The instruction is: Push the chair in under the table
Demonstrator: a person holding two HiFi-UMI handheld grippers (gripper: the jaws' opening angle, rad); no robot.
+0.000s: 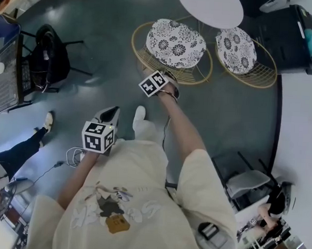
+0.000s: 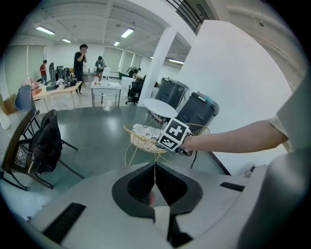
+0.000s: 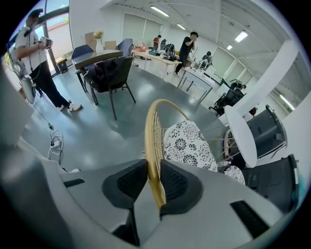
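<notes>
A gold wire chair with a black-and-white patterned cushion stands just short of the round white table. My right gripper reaches down to the chair's near rim. In the right gripper view the gold rim runs between the pads, and that gripper is shut on it. The cushion and the table top lie beyond. My left gripper hangs lower left over the floor, away from the chair. In the left gripper view its jaws meet with nothing between them, and the chair is ahead.
A second matching chair sits at the table's right. Dark wheeled bins stand behind it. A black chair with a backpack is at the left, a person's leg and a floor cable lower left, another black chair lower right.
</notes>
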